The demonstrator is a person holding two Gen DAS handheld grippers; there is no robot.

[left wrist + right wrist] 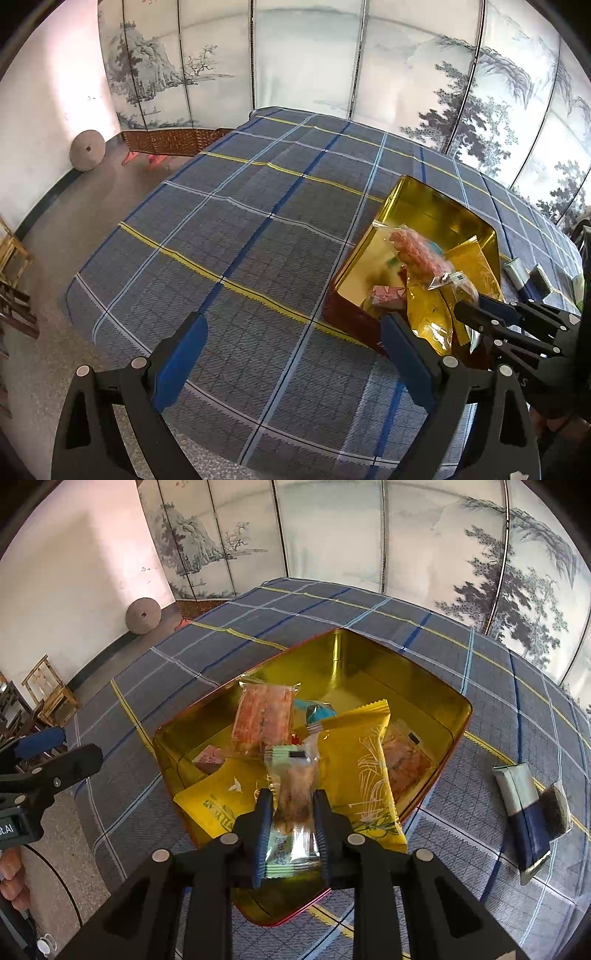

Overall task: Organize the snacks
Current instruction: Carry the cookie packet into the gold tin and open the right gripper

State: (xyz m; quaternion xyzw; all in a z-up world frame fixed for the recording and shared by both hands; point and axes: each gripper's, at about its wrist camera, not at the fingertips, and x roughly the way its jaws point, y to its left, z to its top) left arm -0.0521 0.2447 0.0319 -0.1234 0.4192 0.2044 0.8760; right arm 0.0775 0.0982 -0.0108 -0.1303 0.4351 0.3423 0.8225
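Note:
A red tin with a gold inside stands on the plaid tablecloth and holds several wrapped snacks, among them an orange pack and two yellow packs. My right gripper is shut on a clear, green-striped snack pack and holds it over the tin's near edge. In the left wrist view the tin sits at the right, with my right gripper reaching over it. My left gripper is open and empty, to the left of the tin above the cloth.
A blue and silver packet and a dark packet lie on the cloth right of the tin. The plaid table stretches left and back. A painted folding screen stands behind. Wooden chairs stand at left.

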